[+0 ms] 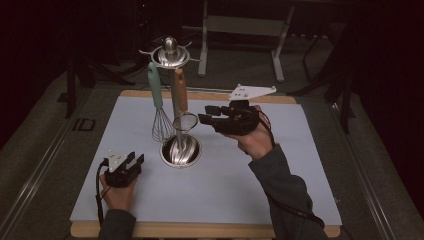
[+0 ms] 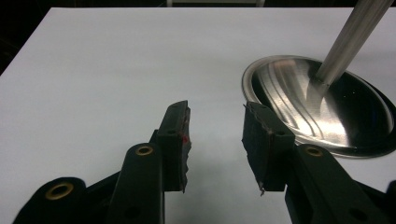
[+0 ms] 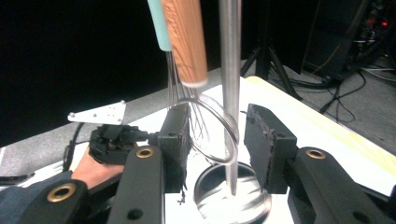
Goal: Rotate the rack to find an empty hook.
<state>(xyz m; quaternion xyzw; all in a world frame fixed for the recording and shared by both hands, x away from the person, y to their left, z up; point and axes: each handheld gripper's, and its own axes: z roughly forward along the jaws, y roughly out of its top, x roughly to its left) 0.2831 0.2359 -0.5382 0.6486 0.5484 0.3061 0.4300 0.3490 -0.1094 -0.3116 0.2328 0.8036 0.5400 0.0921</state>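
A steel utensil stand (image 1: pixel 181 150) rises mid-table on a thin pole (image 3: pixel 230 70). From its top ring hang a whisk (image 1: pixel 160 120) with a teal handle and a small wire strainer (image 1: pixel 185 121) with an orange-brown handle (image 3: pixel 184 37). My right gripper (image 1: pixel 202 114) is held level just right of the strainer, open; in the right gripper view (image 3: pixel 217 140) the strainer's rim and the pole show between its jaws, and the pads press on nothing. My left gripper (image 1: pixel 134 161) rests low at the front left, open and empty (image 2: pixel 215 140), left of the stand's dished base (image 2: pixel 322 107).
A white mat (image 1: pixel 225 190) covers the wooden tabletop, whose edge (image 1: pixel 200 230) runs along the front. Dark floor surrounds the table, with a metal frame (image 1: pixel 240 30) and stand legs behind it.
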